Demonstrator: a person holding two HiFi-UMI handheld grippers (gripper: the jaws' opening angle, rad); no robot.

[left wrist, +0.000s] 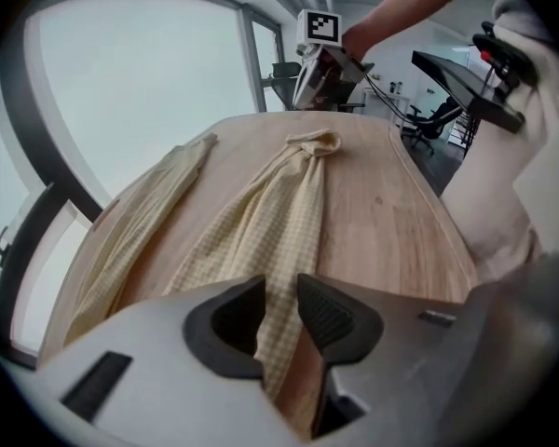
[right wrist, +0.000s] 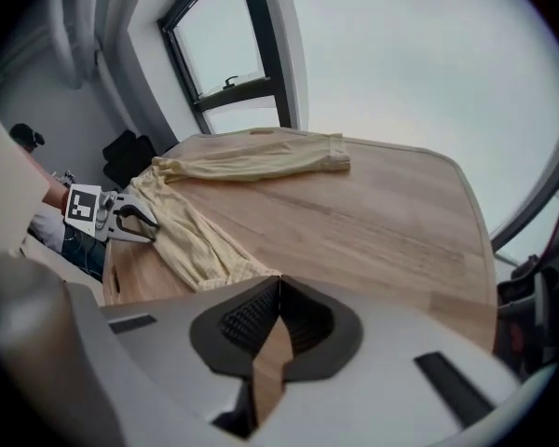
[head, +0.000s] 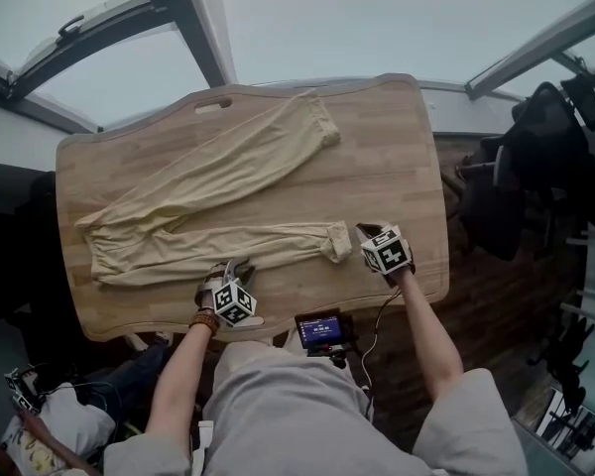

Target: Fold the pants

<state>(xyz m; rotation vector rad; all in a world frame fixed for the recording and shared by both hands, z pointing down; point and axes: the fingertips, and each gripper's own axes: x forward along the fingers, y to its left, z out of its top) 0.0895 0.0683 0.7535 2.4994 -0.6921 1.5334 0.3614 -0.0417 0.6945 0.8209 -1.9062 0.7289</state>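
Note:
Pale yellow pants (head: 208, 236) lie spread on the wooden table (head: 387, 167), waist at the left and legs in a V toward the right. My left gripper (head: 230, 271) points down at the near leg's front edge. In the left gripper view its jaws (left wrist: 279, 317) stand apart, a strip of that leg (left wrist: 279, 212) lies in the gap, and the pads do not press on it. My right gripper (head: 365, 232) is at the near leg's cuff (head: 338, 242). In the right gripper view its tips (right wrist: 278, 285) are closed, and the cuff corner (right wrist: 247, 270) runs right into them.
The far leg ends in a cuff (head: 323, 127) near the table's back edge, beside a handle slot (head: 213, 105). A black chair (head: 535, 167) stands off the table's right end. A small screen (head: 319, 327) sits at the person's waist by the front edge.

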